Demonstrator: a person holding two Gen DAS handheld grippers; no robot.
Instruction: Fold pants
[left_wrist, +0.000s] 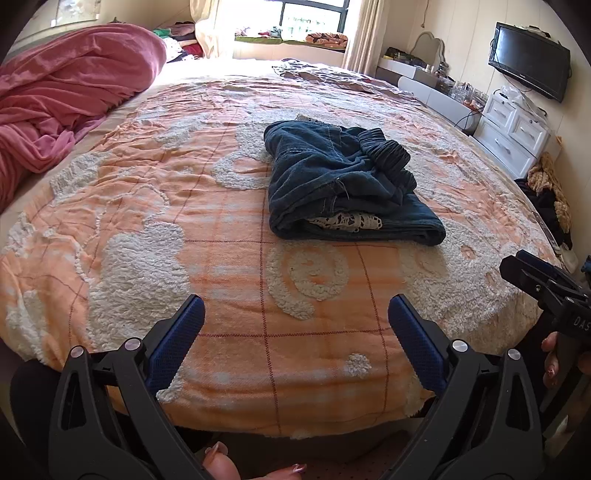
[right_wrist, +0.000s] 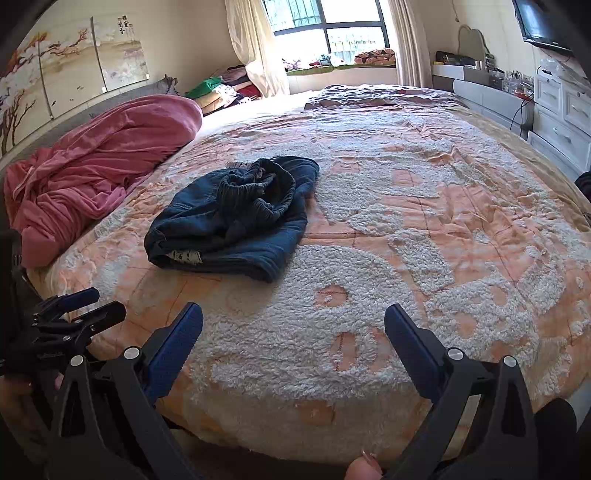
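Dark blue denim pants (left_wrist: 340, 184) lie in a folded bundle on the orange and white bedspread (left_wrist: 221, 229), with the ribbed waistband on top and white lace showing at the near fold. They also show in the right wrist view (right_wrist: 236, 218). My left gripper (left_wrist: 295, 314) is open and empty, held back over the bed's near edge, well short of the pants. My right gripper (right_wrist: 293, 321) is open and empty, also near the bed's front edge, to the right of the pants. Each gripper appears at the edge of the other's view.
A crumpled pink blanket (left_wrist: 62, 96) lies at the bed's left side. A purple sheet (right_wrist: 380, 94) lies at the far end. White drawers (left_wrist: 513, 129), a wall TV (left_wrist: 528, 59) and a cluttered dresser stand along the right wall. Clothes piles (right_wrist: 221, 90) sit by the window.
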